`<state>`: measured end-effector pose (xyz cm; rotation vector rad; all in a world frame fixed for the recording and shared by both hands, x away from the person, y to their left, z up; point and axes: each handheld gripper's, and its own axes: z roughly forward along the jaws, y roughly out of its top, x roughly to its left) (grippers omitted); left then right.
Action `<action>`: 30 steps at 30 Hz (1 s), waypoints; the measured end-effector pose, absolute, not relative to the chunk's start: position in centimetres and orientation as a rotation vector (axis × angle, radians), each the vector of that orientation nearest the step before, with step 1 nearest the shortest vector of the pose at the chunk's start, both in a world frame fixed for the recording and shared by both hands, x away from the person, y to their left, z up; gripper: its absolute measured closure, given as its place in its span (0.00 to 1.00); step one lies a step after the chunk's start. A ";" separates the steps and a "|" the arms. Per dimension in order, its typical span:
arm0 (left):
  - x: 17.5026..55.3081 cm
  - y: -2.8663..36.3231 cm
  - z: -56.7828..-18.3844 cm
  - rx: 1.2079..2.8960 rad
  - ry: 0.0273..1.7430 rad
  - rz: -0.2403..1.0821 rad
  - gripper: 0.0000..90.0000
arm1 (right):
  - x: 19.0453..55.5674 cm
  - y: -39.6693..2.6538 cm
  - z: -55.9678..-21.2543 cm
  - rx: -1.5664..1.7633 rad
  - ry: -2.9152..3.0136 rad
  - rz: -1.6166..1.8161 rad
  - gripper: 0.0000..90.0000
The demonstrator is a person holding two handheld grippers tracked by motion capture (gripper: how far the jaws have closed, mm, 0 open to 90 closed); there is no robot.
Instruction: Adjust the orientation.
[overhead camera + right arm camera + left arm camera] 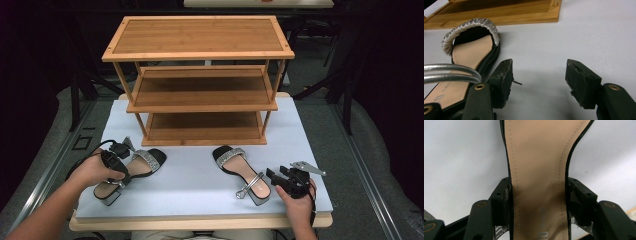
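Note:
Two black sandals with tan insoles and silver glitter toe straps lie on the pale table [200,187]. My left gripper [124,172] is shut on the left sandal [148,160]. In the left gripper view its jaws press both edges of that sandal's [537,170] narrow waist, and the left gripper [539,200] straddles the insole. The right sandal [231,156] lies at centre right, its silver ankle strap [250,184] near the heel. My right gripper [274,179] stands open just right of that heel. In the right gripper view the right gripper [539,80] has bare table between its jaws, the sandal [471,50] to their left.
A three-tier bamboo shoe rack [200,95] stands at the back of the table, its bottom shelf edge [499,18] just beyond the right sandal's toe. The table's front edge [200,220] runs close to both hands. Dark floor and metal frames surround the table.

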<state>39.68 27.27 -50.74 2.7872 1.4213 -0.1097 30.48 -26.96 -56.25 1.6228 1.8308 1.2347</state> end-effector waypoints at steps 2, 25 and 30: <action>39.5 27.2 -50.4 2.786 1.403 -0.099 0.48 | 30.5 -26.9 -56.3 1.620 1.823 1.244 0.43; 42.2 20.4 -47.5 2.621 1.353 0.043 0.48 | 30.6 -26.9 -56.4 1.617 1.824 1.248 0.43; 43.8 19.1 -48.3 2.581 1.408 0.062 0.48 | 30.6 -27.0 -56.3 1.621 1.833 1.239 0.43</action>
